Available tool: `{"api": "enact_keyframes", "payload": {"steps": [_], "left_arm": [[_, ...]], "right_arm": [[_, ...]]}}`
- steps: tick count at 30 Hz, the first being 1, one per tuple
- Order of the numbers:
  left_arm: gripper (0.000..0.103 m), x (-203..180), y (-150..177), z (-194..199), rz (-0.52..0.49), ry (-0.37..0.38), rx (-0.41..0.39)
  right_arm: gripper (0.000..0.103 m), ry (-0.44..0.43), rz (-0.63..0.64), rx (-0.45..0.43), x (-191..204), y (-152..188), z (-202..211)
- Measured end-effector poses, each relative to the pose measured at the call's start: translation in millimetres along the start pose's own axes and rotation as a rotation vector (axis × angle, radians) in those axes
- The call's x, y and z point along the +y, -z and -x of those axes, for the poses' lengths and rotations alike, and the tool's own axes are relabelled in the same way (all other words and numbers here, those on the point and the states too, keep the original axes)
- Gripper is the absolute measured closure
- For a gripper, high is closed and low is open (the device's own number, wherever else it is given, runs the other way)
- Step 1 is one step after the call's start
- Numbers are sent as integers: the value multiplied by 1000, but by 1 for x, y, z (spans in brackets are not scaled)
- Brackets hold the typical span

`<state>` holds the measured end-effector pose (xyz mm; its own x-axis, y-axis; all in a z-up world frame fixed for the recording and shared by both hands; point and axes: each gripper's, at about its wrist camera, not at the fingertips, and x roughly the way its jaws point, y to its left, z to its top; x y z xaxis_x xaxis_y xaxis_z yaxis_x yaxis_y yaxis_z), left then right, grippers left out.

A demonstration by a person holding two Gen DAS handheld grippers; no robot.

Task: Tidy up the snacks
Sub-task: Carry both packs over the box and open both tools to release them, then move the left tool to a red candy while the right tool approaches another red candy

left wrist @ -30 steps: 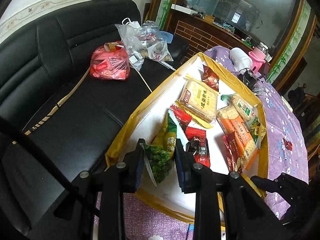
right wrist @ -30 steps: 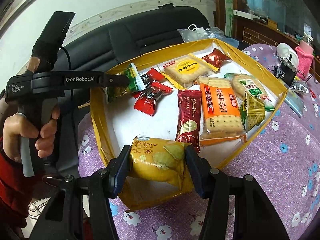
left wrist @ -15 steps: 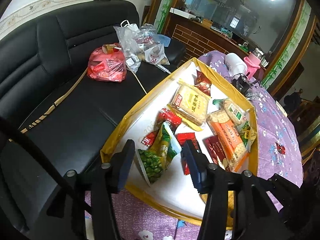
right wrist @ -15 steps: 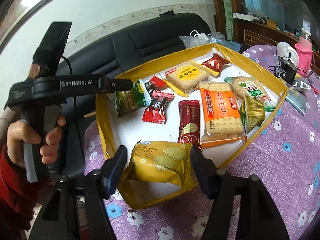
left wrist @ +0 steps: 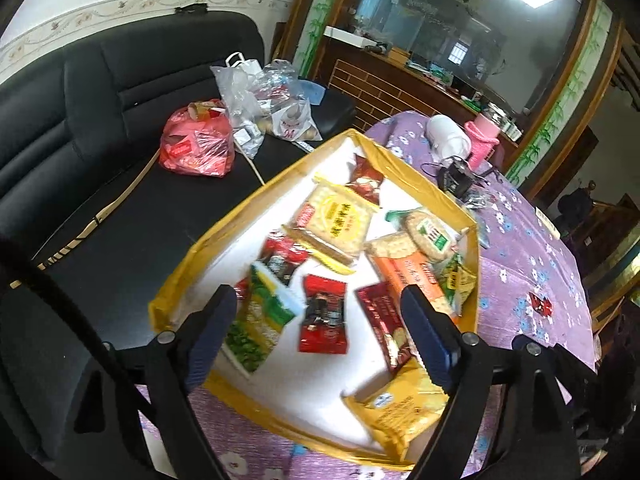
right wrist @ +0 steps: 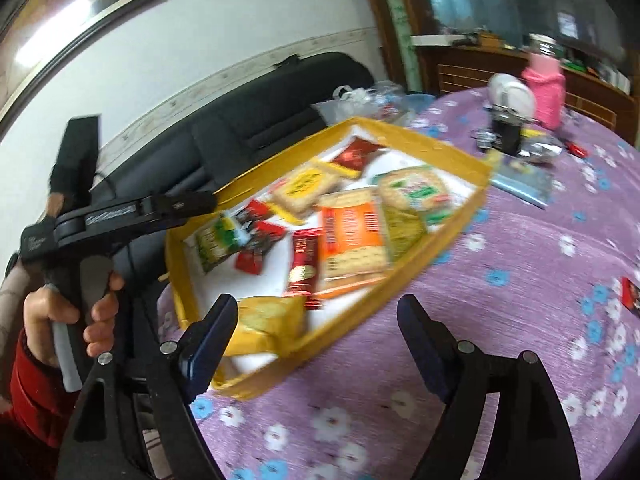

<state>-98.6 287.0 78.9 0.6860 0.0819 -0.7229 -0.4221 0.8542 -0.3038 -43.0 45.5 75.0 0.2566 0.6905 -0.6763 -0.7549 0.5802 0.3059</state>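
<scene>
A yellow-walled box (left wrist: pixel 404 160) (right wrist: pixel 420 136) with a white floor sits on the purple table and holds several snack packs. The green pea pack (left wrist: pixel 260 320) (right wrist: pixel 216 240) lies at its near left. The yellow cracker pack (left wrist: pixel 400 408) (right wrist: pixel 272 320) lies in the near corner. My left gripper (left wrist: pixel 316 336) is open and empty above the box's near part. My right gripper (right wrist: pixel 316 336) is open and empty, over the tablecloth just right of the box's near corner. The left gripper also shows in the right wrist view (right wrist: pixel 208 202).
A black sofa (left wrist: pixel 100 160) lies left of the table with a red bag (left wrist: pixel 196 148) and clear bags (left wrist: pixel 264 100). On the purple flowered cloth (right wrist: pixel 520 280) stand a pink bottle (right wrist: pixel 546 84), a white object (right wrist: pixel 510 92) and a small red packet (right wrist: pixel 630 294).
Both grippers opened. The left let go of the green pea pack, the right let go of the yellow cracker pack; both packs now lie in the box. The right gripper swung right.
</scene>
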Motion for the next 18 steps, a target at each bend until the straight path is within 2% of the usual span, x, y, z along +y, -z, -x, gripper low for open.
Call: {"api": "enact_keyframes", "payload": {"steps": [5,9,18], "left_arm": [[16,-22,2,-3,-55,8,13],[12,-44,8,-7,-110,20,28],[9,-84,22,-20,-224,27,64]], "right_arm": [[21,18,-121,-14,-40,1,13],[21,48,-162,-32,-60,5,23],[17,73,-182,-53,-69,9,31]]}}
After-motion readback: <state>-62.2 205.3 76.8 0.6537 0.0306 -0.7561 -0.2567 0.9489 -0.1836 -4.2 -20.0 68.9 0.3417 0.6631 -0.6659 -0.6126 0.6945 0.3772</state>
